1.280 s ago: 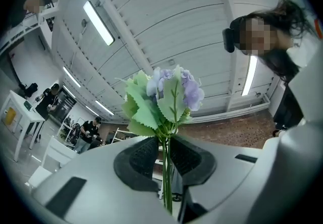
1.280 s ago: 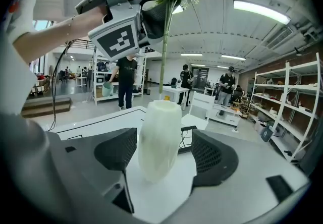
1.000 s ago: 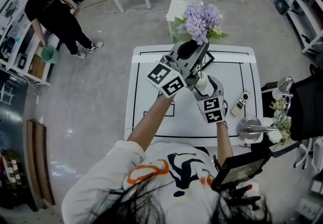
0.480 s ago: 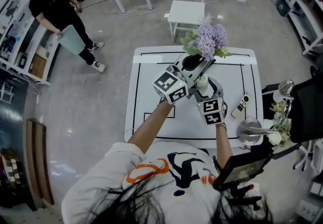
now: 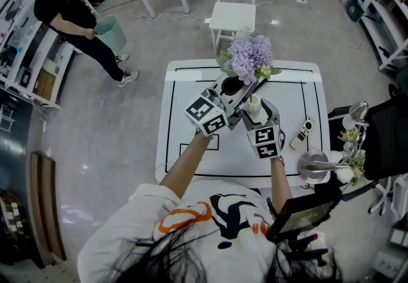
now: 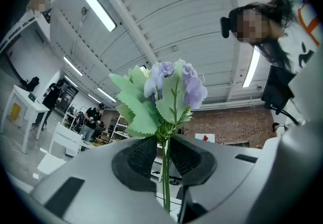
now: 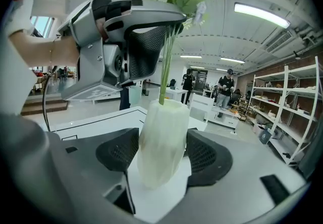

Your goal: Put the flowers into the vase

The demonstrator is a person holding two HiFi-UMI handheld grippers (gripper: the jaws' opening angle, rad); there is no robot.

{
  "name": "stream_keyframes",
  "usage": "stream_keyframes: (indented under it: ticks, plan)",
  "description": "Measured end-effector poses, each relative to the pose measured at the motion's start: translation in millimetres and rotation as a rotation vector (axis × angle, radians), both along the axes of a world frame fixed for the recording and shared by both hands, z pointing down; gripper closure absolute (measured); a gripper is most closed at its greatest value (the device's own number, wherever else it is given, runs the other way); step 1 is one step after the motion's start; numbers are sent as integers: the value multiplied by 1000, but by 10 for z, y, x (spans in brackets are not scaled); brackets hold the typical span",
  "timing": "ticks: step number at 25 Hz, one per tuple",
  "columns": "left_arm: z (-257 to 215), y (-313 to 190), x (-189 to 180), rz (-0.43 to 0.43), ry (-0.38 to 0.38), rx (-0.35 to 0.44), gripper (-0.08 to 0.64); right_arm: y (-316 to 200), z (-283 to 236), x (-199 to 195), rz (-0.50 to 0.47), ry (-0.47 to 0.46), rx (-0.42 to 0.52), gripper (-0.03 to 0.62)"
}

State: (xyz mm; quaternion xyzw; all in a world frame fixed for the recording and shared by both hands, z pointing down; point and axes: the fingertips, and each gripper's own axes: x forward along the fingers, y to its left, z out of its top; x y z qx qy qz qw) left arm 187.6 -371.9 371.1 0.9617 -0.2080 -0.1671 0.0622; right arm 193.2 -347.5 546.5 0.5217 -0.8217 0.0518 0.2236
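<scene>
Purple flowers point(image 6: 171, 84), green-leaved, are being clamped by their thin stems between the nearly closed jaws of the left gripper point(image 5: 245, 89), with the stem ends sitting in the mouth of the pale vase point(image 7: 161, 140). The vase, standing upright near the middle of the white table point(image 5: 299, 94), is being gripped on both sides by the wide-set jaws of the right gripper point(image 5: 258, 109). A remote control point(image 5: 302, 133) is lying by the right edge.

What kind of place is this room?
Probably a lab or workshop, not a home: metal shelving racks, strip lights on an open ceiling, a white table marked with black lines.
</scene>
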Motion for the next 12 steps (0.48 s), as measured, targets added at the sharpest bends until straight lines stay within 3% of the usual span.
stream_keyframes:
  ticks: [2,7,11,12]
  plan:
    - [86,9,-81,-19,-39,7,489,4,-11,4,9,-4,-3,288]
    - [663,302,127,31,-384,99,491,19,-43,19,29,-7,-11,288]
    - [1010,406,256,59,-478,52,476,9,-25,25,29,-9,-11,288]
    - [1079,400,262,60,-489,27,432,8,-16,32,31,-11,-12,288]
